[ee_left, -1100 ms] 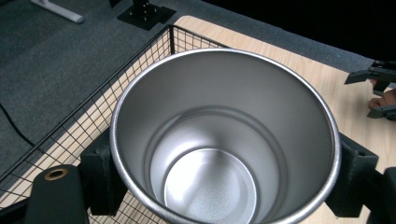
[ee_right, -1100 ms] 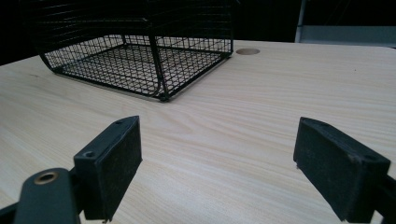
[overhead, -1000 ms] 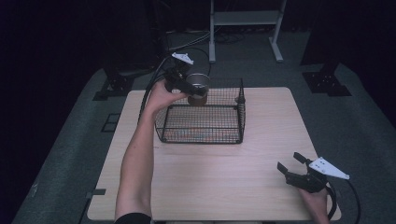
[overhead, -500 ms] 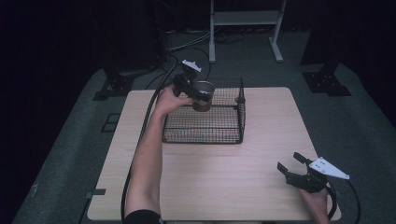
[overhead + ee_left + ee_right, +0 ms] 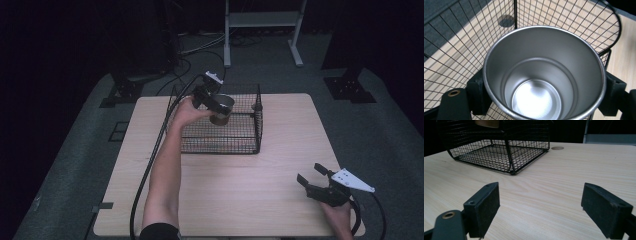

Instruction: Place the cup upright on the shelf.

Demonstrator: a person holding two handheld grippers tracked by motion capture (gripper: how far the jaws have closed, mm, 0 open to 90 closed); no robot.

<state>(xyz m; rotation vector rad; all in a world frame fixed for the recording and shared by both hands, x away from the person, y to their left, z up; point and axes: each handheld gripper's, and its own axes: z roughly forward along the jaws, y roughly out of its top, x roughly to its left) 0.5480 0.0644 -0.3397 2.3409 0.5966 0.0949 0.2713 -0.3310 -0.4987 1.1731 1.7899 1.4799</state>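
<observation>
Cup (image 5: 221,107) is our focus, but near edge first: we see the right gripper (image 5: 316,176) low by the table's (image 5: 250,200) near right corner, jaws spread wide w/ nothing between, bare wood under them in the right gripper view. Moving out to the far edge, the left gripper (image 5: 212,101) clamps the steel cup by its sides, upright, mouth up, held over the wire basket (image 5: 245,145). In the left gripper view we look straight into the cup (image 5: 544,75), basket mesh (image 5: 461,50) below & around it.

Metal cup (image 5: 221,108) held over the wire basket (image 5: 245,145)
The left gripper (image 5: 214,102) clamps it; the right gripper (image 5: 316,181) rests spread near the table (image 5: 240,200) corner
</observation>
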